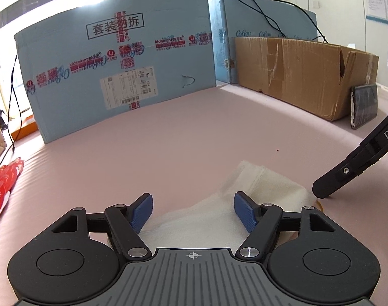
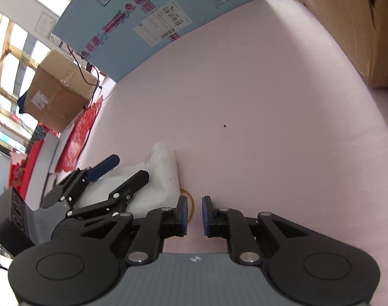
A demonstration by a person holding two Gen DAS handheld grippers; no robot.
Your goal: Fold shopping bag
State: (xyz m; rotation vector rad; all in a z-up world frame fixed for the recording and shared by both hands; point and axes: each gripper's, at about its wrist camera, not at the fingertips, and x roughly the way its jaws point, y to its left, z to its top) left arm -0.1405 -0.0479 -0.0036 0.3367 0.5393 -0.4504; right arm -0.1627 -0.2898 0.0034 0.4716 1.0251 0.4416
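A: Quick rundown, L to R?

B: Red patterned cloth [image 1: 2, 188] far left on the pink table [image 1: 194, 132], blue box [image 1: 112, 76] at the back, brown carton [image 1: 306, 76] far right w/ a phone [image 1: 364, 105] leaning on it. Shopping bag [image 1: 209, 219], white, sits near edge, already a small bundle.

A: Grippers?

B: Left gripper [image 1: 193, 210] fingers spread wide, bag lies between them, pads not pressing it. Right gripper [image 2: 194, 215] just right of the bag, fingers a narrow gap apart, holding nothing. A yellowish band [image 2: 191, 205] peeks out at the bag's right edge.

A: Stage?

B: Prob near done, folds in, tidying left. To do it well: L should pin the bundle flat before R lets the edge go, else the layers may spring open. Press along the crease, don't drag; thin fabric will slide on that smooth table.
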